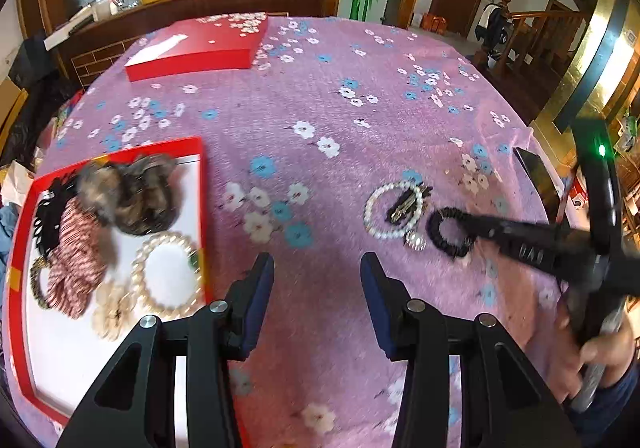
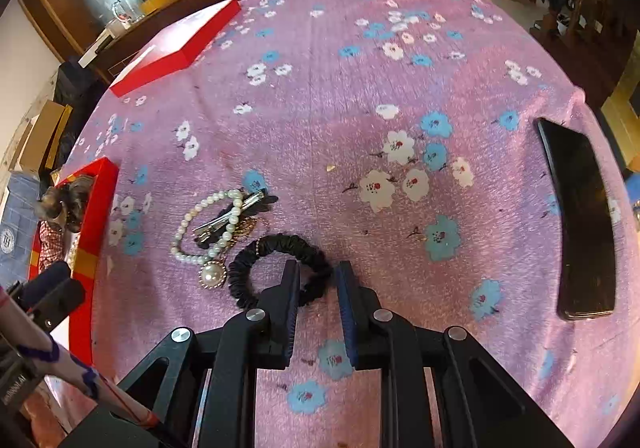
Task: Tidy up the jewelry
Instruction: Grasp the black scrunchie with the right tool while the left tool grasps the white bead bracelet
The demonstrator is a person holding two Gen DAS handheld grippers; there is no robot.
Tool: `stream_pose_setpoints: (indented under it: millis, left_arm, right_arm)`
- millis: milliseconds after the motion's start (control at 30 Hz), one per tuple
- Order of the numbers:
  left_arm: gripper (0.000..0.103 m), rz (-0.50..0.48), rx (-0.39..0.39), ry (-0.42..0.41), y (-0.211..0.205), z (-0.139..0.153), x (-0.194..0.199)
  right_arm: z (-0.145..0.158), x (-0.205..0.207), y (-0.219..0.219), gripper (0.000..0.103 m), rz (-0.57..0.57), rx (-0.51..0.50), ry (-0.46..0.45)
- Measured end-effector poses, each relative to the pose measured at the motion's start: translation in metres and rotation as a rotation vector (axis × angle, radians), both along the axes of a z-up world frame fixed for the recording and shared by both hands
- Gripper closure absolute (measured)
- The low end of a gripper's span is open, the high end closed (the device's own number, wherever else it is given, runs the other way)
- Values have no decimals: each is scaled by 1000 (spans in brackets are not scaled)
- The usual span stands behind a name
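The black scrunchie [image 2: 280, 272] is a ruffled fabric ring lying flat on the worktop [image 2: 360, 87], whose pink cloth is printed with white and blue blossoms. The right hand-held gripper [image 2: 318, 280] has its jaws parted, straddling the ring's edge at about 3 o'clock without pinching it. At 10 o'clock of the scrunchie lies a white pearl bracelet [image 2: 208, 224] with a dark metal hair clip [image 2: 228, 221] across it, and a pearl brooch [image 2: 212, 275] sits just beside the ring at 9 o'clock. The left hand-held gripper [image 1: 318, 268] hangs above bare cloth with its jaws wide apart, holding nothing. At its 9 o'clock sits a red tray [image 1: 204, 207] with a white floor, holding a brown furry scrunchie [image 1: 128, 191], a red-and-white striped scrunchie [image 1: 76, 256], a black lace band [image 1: 46, 215], a cream pearl bracelet [image 1: 168, 272] and a pale flower piece [image 1: 112, 308]. A red lid [image 1: 192, 47] rests at the far side, and a dark phone [image 2: 580, 219] lies at 3 o'clock in the right wrist view. The tray's contents are motion-blurred, and its near corner is cut off by the left gripper.
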State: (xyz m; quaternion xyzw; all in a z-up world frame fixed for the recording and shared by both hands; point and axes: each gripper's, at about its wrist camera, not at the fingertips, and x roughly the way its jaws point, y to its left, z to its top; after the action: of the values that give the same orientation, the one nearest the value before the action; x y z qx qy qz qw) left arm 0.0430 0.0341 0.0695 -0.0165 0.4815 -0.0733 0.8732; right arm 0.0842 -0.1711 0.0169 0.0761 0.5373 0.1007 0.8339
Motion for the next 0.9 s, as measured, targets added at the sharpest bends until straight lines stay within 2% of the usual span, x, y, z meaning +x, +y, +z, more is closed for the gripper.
stream_pose_setpoints:
  millis: [100, 167, 367, 500, 600, 667, 733, 800, 900]
  left_arm:
    - [60, -2, 2, 39, -9, -8, 23]
    - [60, -10, 8, 58, -15, -13, 34]
    - [60, -8, -8, 104, -28, -35, 62]
    - [60, -9, -9, 116, -36, -46, 72]
    - [66, -23, 18, 100, -46, -51, 75]
    - [74, -32, 70, 74, -56, -53, 75]
    - [98, -30, 117, 37, -61, -54, 72]
    - [98, -17, 163, 17, -61, -54, 70]
    - [98, 6, 185, 6, -51, -54, 63]
  right_arm:
    - [-1, 0, 6, 83, 23, -37, -41]
    - [-2, 0, 3, 95, 8, -50, -70]
    - [10, -1, -32, 95, -81, 53, -156]
    - [14, -2, -40, 95, -96, 100, -157]
    - [19, -3, -37, 95, -88, 110, -169]
    - [22, -5, -37, 95, -84, 117, -174]
    - [23, -6, -35, 95, -76, 123, -178]
    - [24, -9, -35, 95, -71, 127, -184]
    - [27, -11, -34, 95, -65, 135, -199]
